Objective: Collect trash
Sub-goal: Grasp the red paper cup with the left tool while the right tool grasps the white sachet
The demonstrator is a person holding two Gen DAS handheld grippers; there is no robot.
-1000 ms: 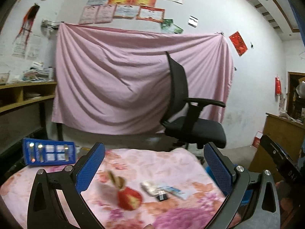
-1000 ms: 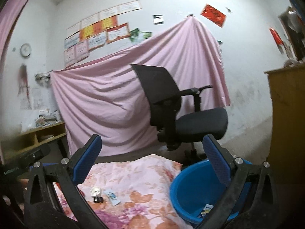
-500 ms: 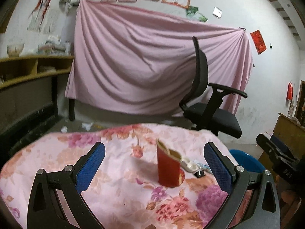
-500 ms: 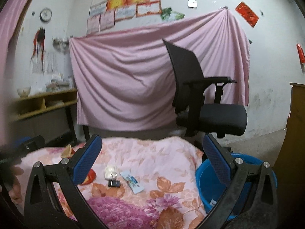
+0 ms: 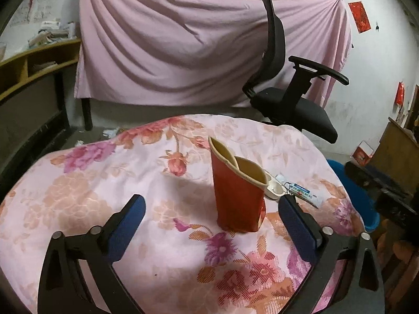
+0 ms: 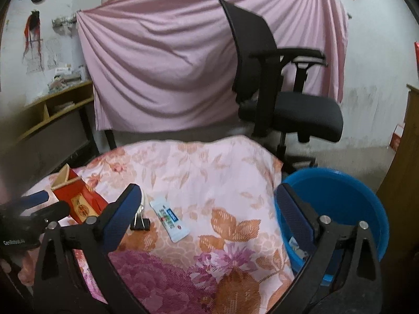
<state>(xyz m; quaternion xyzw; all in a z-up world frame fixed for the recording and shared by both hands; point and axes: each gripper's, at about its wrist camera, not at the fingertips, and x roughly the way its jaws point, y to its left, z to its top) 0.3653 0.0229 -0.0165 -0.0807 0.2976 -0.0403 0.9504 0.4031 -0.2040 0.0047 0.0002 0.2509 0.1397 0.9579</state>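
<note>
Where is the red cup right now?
The red cup stands upright on the flowery cloth, ahead of the open left gripper, with a wrapper just to its right.

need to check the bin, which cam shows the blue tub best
The right wrist view: the blue tub sits beside the floral-covered table, its open inside and some scraps at the bottom visible. The left wrist view catches only a sliver of its rim at the table's right edge.

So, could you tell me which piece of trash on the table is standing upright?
The red carton; the white wrapper and binder clip lie flat.
</note>
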